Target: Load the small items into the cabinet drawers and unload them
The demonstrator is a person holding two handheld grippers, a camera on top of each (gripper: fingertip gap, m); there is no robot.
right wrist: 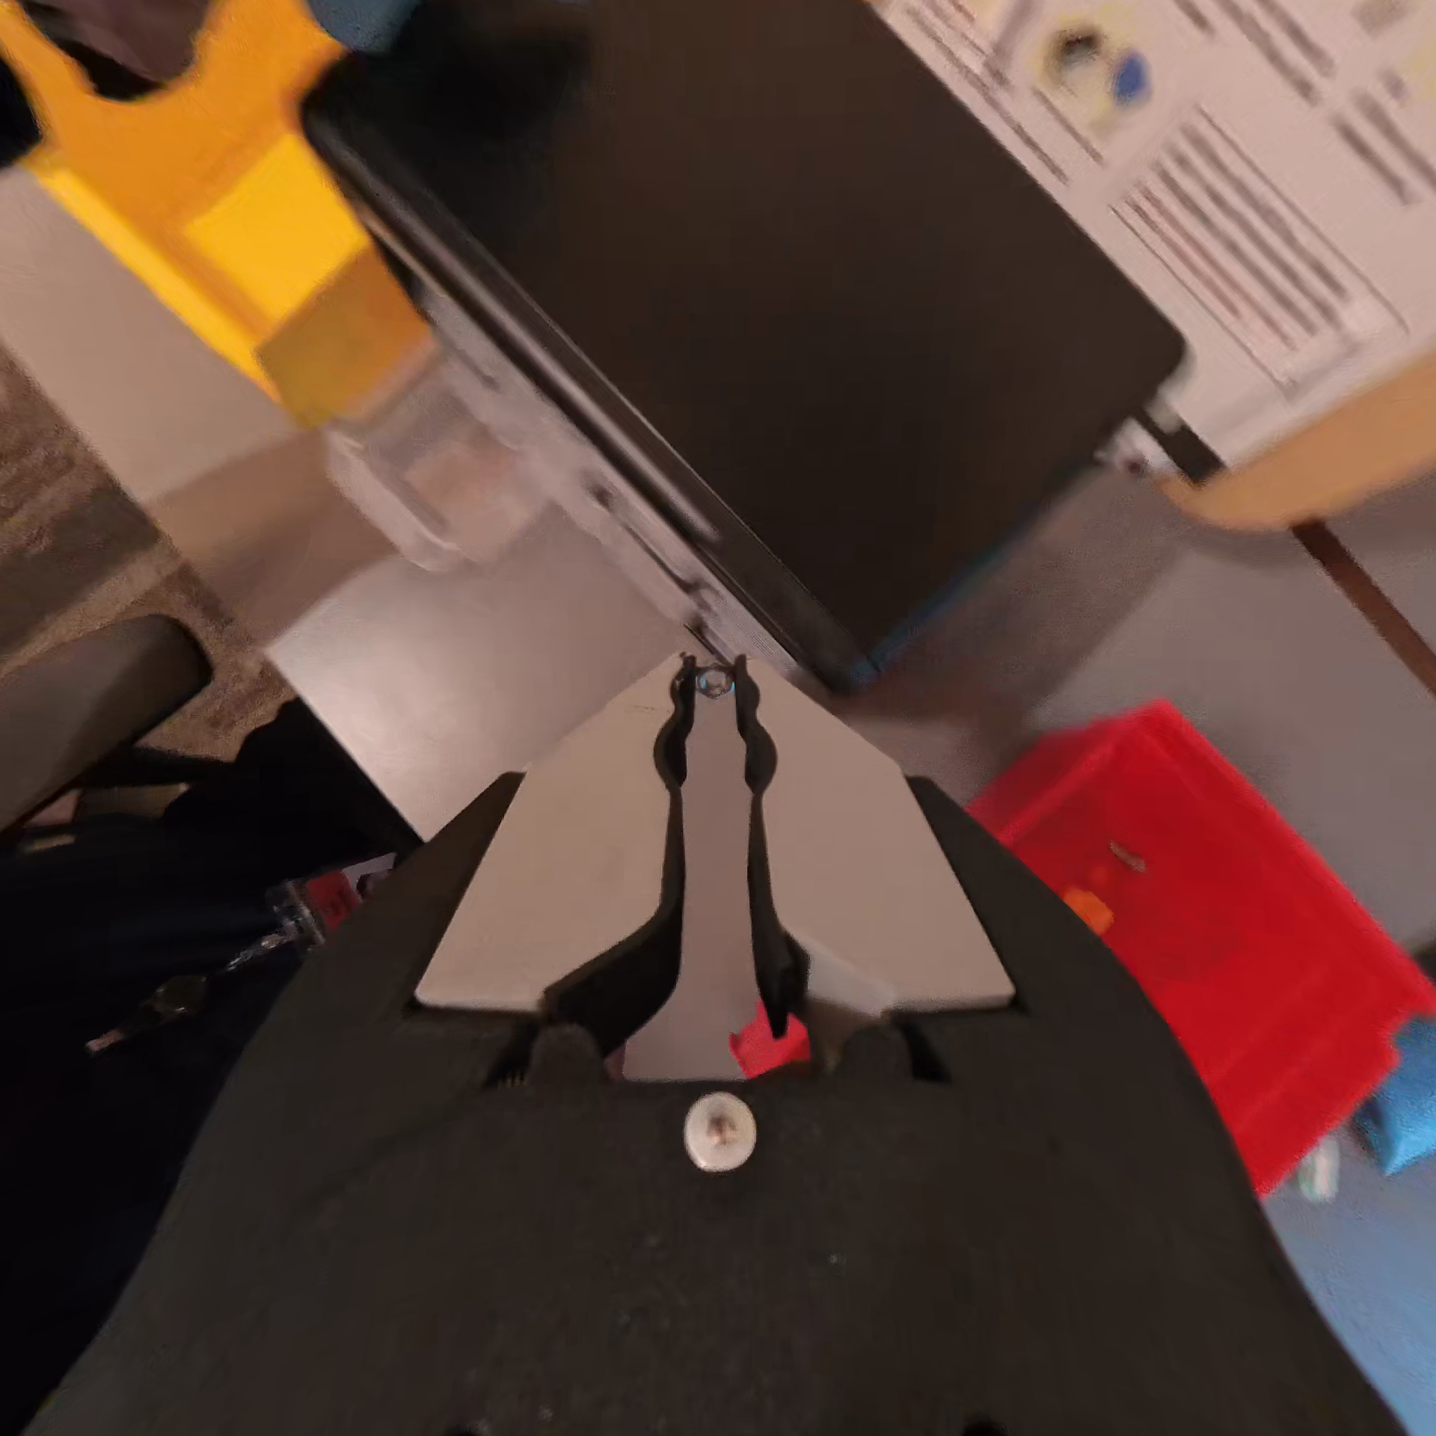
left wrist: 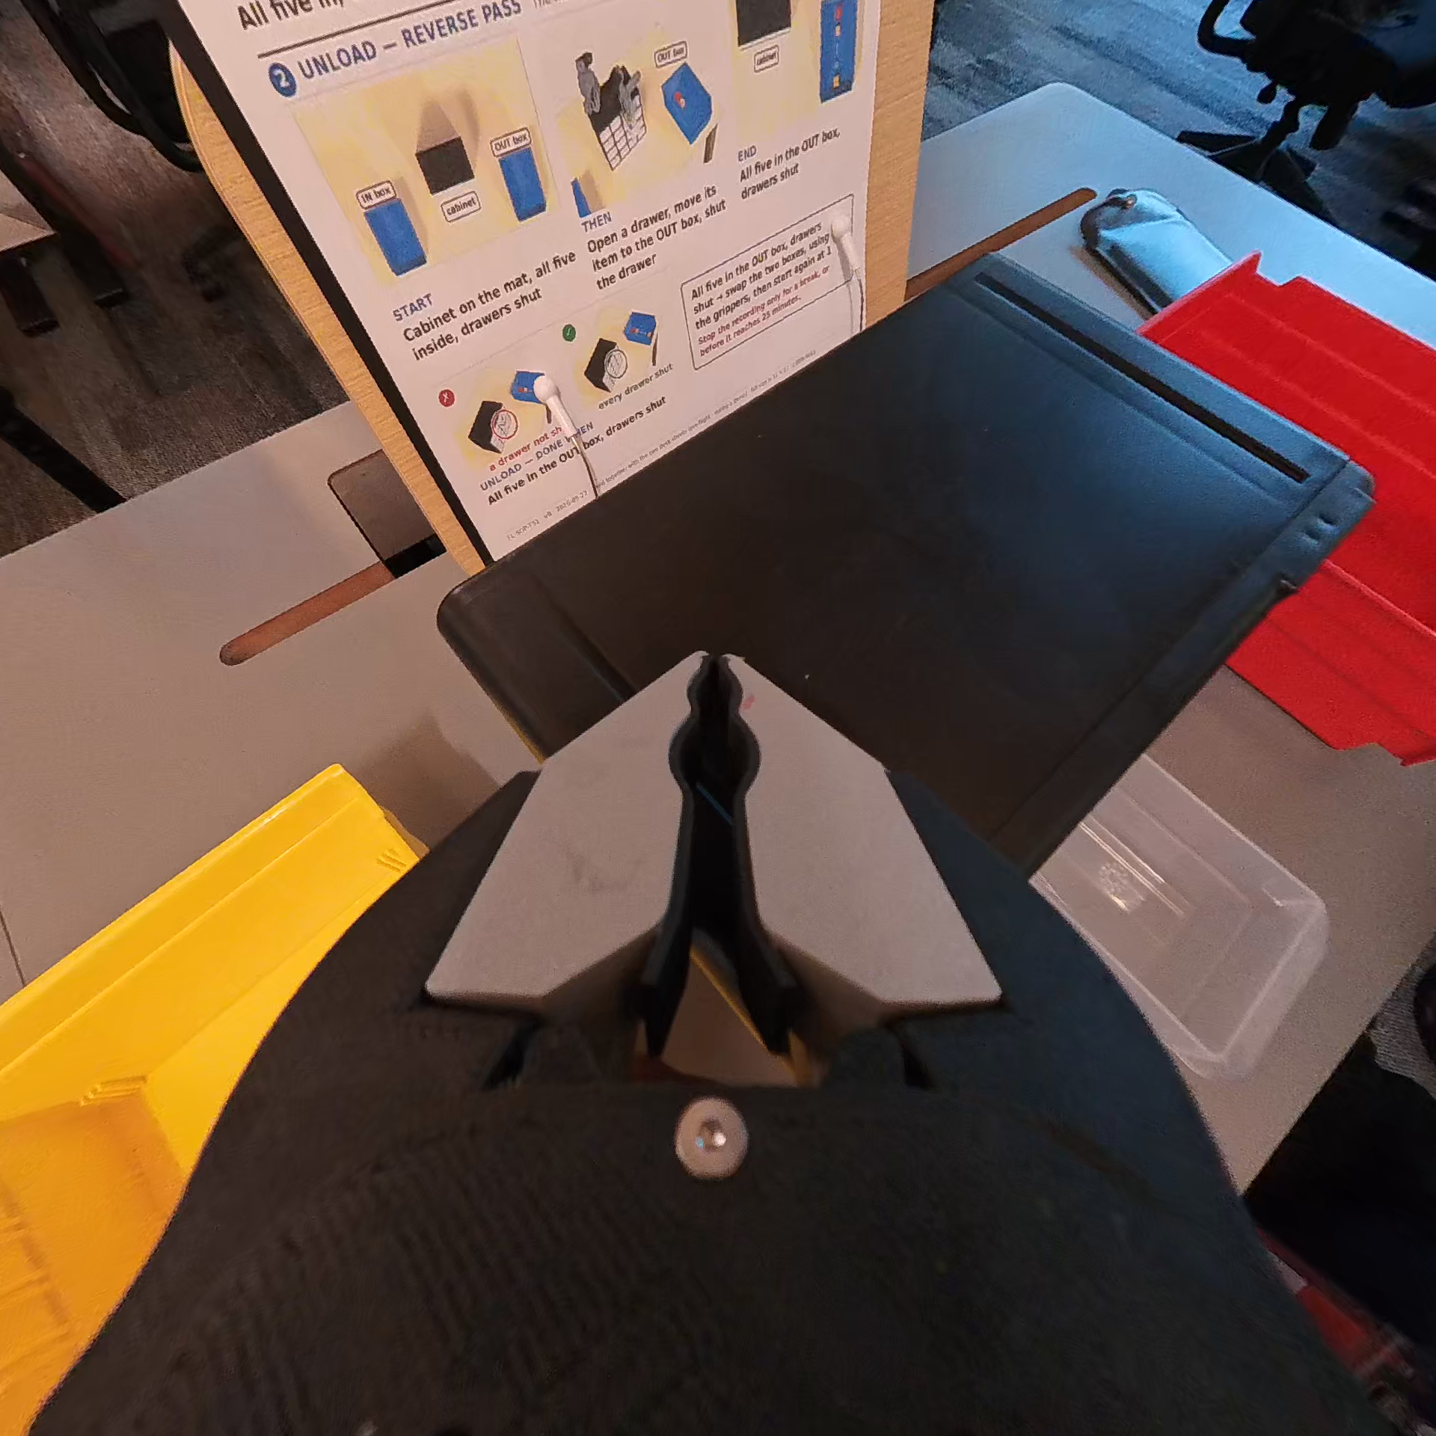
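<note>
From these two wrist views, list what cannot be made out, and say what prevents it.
- Cabinet drawer fronts: left wrist view shows only its top.
- Open clear drawer contents: motion blur, right wrist view.
- Small shiny item in the right gripper: too small to identify.
- Red bin contents: blurred, partly cut off.
- Yellow bin interior: hidden by the left gripper.

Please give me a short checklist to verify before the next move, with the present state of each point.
1. Right gripper holds an item: ok, its jaws pinch a small metal ring at the tips.
2. Left gripper is free: ok, jaws closed with nothing visible between them.
3. A drawer is open to receive the ring: ok, one clear drawer is pulled out of the black cabinet.
4. Open drawer is empty: cannot tell; nothing obvious shows through the clear plastic.
5. Red bin contents: ok, an orange piece lies inside.
6. Yellow bin contents: cannot tell.
</note>
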